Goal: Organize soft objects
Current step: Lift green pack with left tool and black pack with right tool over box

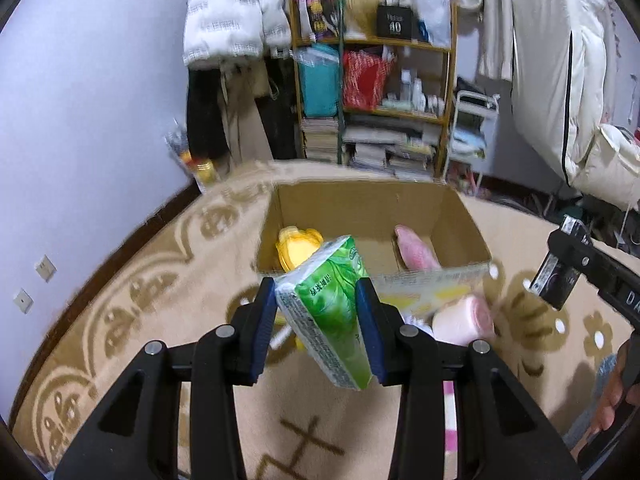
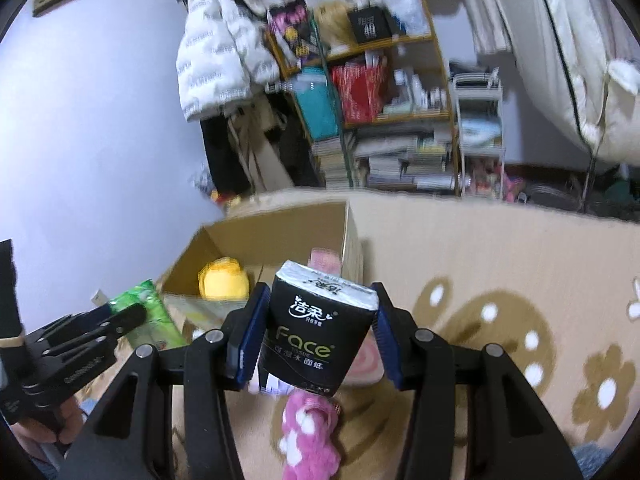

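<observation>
Both hands carry a tissue pack above the patterned carpet point(image 1: 132, 320), and the cardboard box point(image 1: 464, 216) lies straight ahead of and below them, its open top facing up. The left gripper point(image 1: 316, 320) is clamped on the green tissue pack point(image 1: 332, 304), whose long axis runs roughly along the fingers, tilted so its far end points toward the near wall of the box. The right gripper point(image 2: 316, 336) grasps the black tissue pack point(image 2: 316, 332) across its width; this pack stands nearly upright between the pads, its top leaning toward the box. From the right wrist view the box sits ahead and to the left, so the left hand looks the nearer of the two, though both appear close enough to drop their loads in with a short forward reach. Inside the box a yellow soft toy point(image 1: 298, 246) rests at the left side and a pink soft item point(image 1: 414, 250) lies at the right, leaving bare cardboard between them where the packs would likely fit. Outside the box, just in front of its near wall, a pale pink roll point(image 1: 464, 320) and a yellowish flat packet point(image 1: 424, 296) lie on the carpet, and a pink spotted plush point(image 2: 308, 432) sits beneath the right gripper, all not yet put away.
</observation>
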A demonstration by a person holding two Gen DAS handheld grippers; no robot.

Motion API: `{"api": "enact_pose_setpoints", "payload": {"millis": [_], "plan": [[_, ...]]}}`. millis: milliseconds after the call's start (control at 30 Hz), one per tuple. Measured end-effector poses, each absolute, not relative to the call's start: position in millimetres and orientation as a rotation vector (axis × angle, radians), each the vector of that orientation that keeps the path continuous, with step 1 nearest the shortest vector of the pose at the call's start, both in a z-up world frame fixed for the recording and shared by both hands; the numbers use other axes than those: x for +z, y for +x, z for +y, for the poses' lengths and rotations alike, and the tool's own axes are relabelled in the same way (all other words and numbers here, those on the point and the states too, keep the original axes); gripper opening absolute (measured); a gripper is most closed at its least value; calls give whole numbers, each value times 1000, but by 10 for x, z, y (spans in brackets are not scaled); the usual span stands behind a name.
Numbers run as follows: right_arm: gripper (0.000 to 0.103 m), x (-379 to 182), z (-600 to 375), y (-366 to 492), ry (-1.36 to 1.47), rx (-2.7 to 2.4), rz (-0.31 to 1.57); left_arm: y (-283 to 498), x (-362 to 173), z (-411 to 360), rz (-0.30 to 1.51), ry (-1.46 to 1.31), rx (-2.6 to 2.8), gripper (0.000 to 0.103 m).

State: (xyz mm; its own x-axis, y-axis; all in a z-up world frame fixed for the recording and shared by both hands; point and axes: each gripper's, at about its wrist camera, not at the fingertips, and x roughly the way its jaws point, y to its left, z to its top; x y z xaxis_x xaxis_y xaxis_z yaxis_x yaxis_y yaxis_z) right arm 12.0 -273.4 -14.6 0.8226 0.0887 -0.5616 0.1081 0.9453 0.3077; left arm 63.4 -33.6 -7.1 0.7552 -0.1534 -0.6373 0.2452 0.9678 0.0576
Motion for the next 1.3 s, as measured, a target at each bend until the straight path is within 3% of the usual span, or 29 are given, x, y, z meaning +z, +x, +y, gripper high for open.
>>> {"api": "enact_pose_setpoints", "payload": {"millis": [733, 1300], "plan": [[53, 252, -2551, 543, 156, -44, 413, 1034, 281, -409, 417, 167, -155, 38], [53, 183, -2370, 884, 56, -8, 399, 1388, 67, -495, 466, 155, -169, 38]]}}
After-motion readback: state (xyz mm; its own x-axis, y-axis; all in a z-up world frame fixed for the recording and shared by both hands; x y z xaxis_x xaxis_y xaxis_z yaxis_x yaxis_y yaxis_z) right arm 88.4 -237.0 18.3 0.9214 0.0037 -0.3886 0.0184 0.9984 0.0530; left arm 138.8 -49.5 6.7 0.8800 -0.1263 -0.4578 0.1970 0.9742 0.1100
